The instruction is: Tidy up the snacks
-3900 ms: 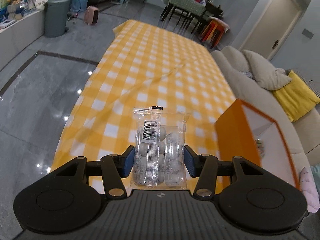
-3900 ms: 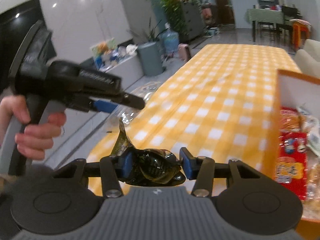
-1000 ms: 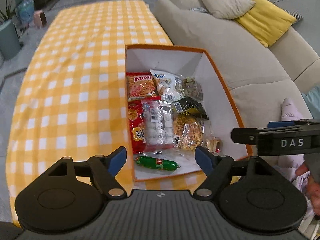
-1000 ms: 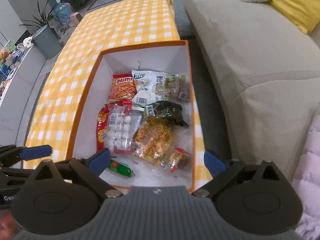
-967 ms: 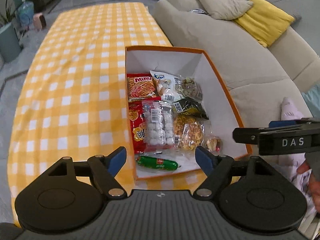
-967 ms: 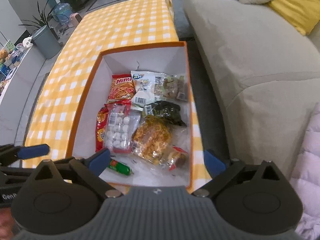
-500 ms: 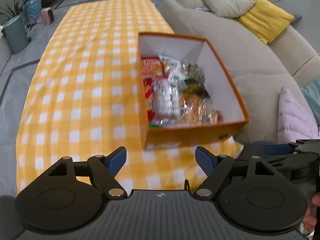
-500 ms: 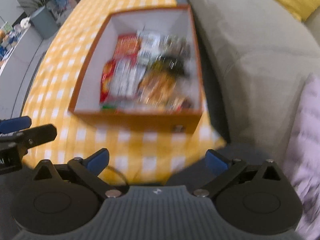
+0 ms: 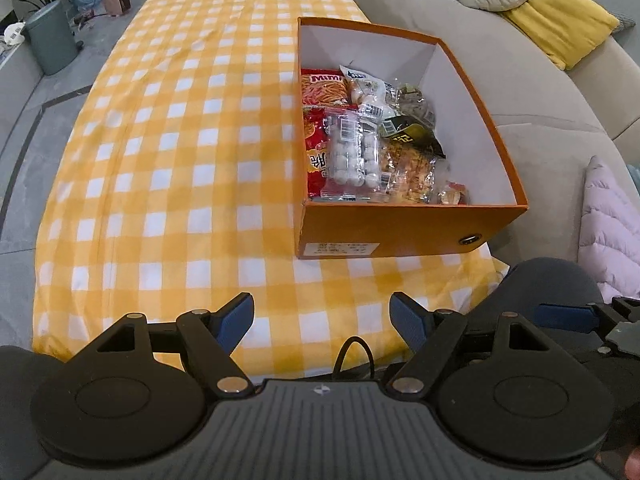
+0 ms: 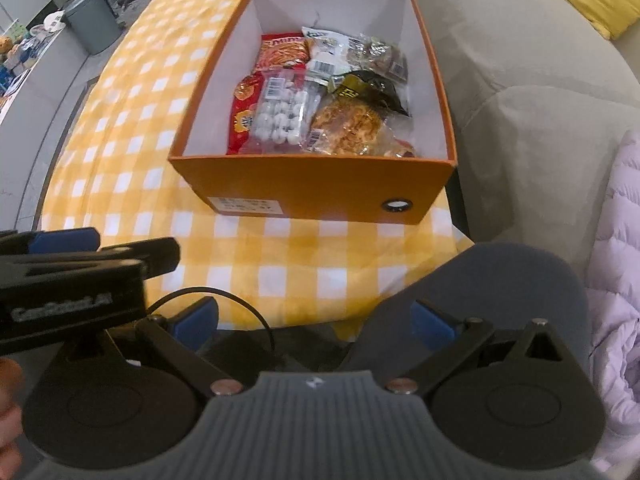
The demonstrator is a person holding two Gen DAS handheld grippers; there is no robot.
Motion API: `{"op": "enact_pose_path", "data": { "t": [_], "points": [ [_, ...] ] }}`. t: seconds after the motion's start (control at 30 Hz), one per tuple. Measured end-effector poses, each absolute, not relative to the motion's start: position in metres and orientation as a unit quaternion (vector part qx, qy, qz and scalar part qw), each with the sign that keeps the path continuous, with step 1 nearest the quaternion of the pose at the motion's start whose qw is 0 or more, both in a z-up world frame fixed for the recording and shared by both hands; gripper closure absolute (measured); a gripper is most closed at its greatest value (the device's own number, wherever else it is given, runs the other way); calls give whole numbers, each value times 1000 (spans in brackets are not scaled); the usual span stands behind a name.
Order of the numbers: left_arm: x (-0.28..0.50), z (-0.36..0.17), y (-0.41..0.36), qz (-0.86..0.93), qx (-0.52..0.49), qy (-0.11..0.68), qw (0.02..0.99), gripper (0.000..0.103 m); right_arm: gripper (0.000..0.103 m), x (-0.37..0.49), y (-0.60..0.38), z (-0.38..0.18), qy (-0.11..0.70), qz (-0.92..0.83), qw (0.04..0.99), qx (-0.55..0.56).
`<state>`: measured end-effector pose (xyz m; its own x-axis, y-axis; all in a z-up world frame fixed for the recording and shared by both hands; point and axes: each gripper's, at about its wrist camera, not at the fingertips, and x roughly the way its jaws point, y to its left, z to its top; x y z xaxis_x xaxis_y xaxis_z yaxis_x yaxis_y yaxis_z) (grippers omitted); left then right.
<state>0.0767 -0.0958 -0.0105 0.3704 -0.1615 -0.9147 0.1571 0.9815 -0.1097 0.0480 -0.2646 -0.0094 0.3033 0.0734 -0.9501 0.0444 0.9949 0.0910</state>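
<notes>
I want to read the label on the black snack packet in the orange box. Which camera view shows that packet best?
The right wrist view: the black snack packet lies nearly whole there, gold print facing up. In the left wrist view the packet is smaller, seen at a slant and partly tucked among neighbouring bags in the orange box.

"Mimi" reads in white on the red-orange snack packet [image 9: 323, 88] at the box's far end; the white sticker [image 9: 341, 247] on the orange box [image 9: 400, 228] front is printed but illegible.
</notes>
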Motion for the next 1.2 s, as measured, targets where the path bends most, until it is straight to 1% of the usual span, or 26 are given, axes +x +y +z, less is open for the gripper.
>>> {"op": "enact_pose_path", "data": {
  "t": [0.13, 0.33, 0.7, 0.83, 1.2],
  "points": [
    [76, -12, -96, -96, -5, 546, 832, 15, 4, 48, -265, -9, 587, 13, 808, 59],
    [77, -8, -95, -98, -7, 538, 837, 15, 4, 49, -264, -7, 577, 4, 815, 60],
    [77, -4, -100, -105, 18, 523, 846, 15, 4, 48, -261, 1, 564, -3, 825, 47],
    [78, -2, -97, -113, 1, 528, 842, 15, 4, 49, -260, 2, 560, -5, 827, 39],
    [78, 1, -96, -110, 4, 525, 844, 15, 4, 50, -259, 3, 558, -5, 829, 43]
  ]
}}
